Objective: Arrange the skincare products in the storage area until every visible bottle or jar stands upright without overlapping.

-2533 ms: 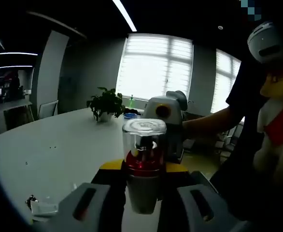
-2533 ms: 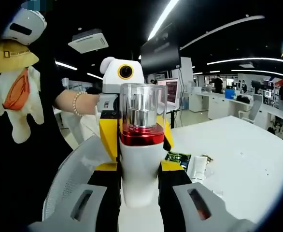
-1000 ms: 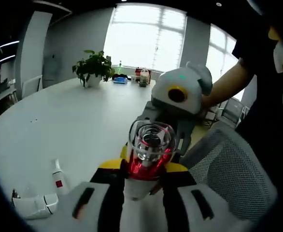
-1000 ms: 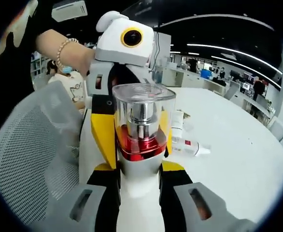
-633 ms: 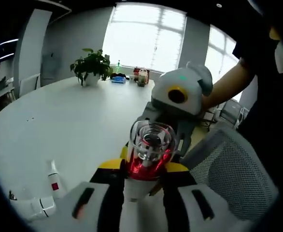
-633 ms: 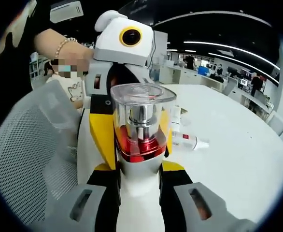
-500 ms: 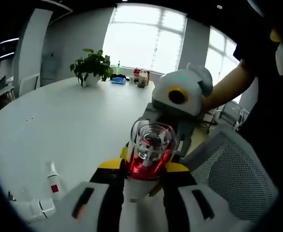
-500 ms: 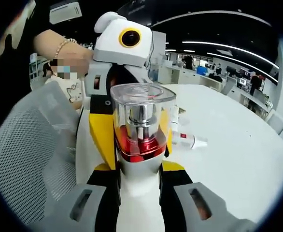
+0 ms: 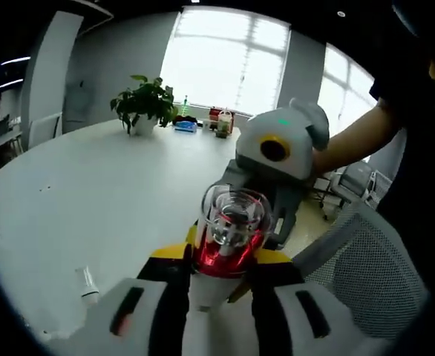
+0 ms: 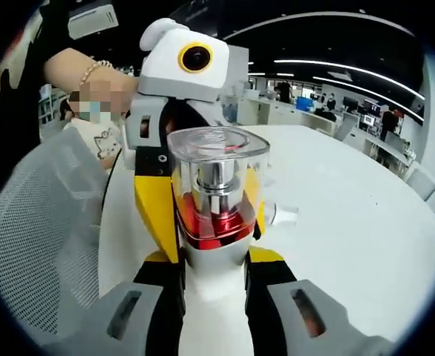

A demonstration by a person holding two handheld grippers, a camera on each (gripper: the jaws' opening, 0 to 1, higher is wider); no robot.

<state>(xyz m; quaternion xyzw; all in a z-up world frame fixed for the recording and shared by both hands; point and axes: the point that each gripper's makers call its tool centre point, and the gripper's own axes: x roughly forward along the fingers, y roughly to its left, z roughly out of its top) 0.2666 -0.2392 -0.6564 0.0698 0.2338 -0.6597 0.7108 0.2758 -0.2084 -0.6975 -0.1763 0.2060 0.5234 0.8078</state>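
A skincare bottle point(image 9: 229, 237) with a white body, a red band and a clear cap stands upright between my left gripper's point(image 9: 219, 276) jaws, which are shut on it. Right behind it, the right gripper point(image 9: 277, 159) faces me, its yellow jaws at the bottle's sides. In the right gripper view the same bottle point(image 10: 216, 200) sits between my right gripper's point(image 10: 216, 271) jaws, shut on its white body, with the left gripper point(image 10: 184, 67) opposite. A small white tube point(image 9: 90, 285) lies on the table; a tube point(image 10: 283, 215) also lies behind the bottle.
The large white table point(image 9: 91, 193) carries a potted plant point(image 9: 147, 104) and small items at its far end. A grey mesh chair point(image 9: 358, 267) stands close by, also seen as the mesh chair point(image 10: 32, 237). A person's arm point(image 10: 76, 74) holds the left gripper.
Both grippers have kept hold of the bottle, lifted from level to tilted down over the table. The views have drifted slightly, so the lying tubes sit nearer the bottle and lower edge.
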